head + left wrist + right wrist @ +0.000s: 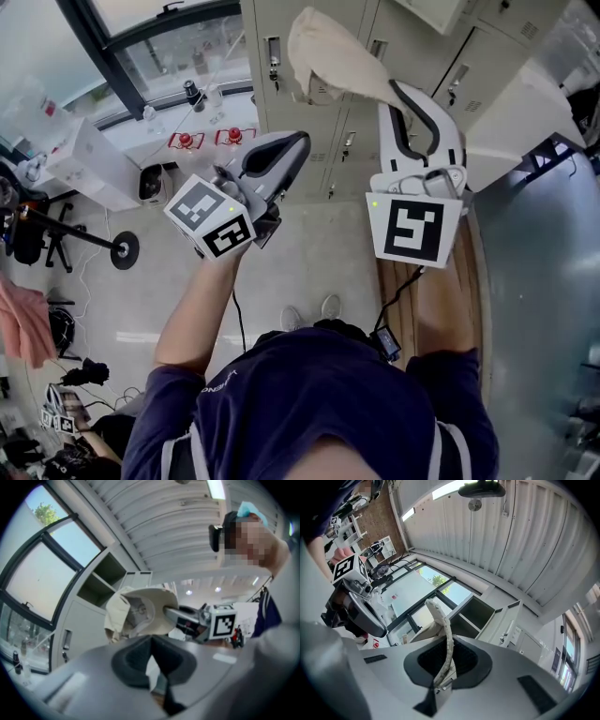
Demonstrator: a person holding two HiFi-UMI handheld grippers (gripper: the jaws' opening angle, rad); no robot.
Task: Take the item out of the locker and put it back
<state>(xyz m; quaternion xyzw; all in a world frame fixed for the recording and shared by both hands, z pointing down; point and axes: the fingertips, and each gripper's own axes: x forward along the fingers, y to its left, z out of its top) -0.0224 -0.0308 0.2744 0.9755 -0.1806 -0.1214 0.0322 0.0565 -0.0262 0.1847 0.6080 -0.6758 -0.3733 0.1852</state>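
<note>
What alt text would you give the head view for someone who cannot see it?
Seen from above, a person in a dark blue shirt holds a hand-held gripper in each hand: the right hand-held gripper pinches a cream fabric cap in front of beige metal lockers, and the left hand-held gripper is shut and empty.

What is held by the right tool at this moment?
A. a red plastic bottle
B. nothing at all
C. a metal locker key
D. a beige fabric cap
D: in the right gripper view, the right tool is closed on the thin edge of the beige fabric cap.
</note>
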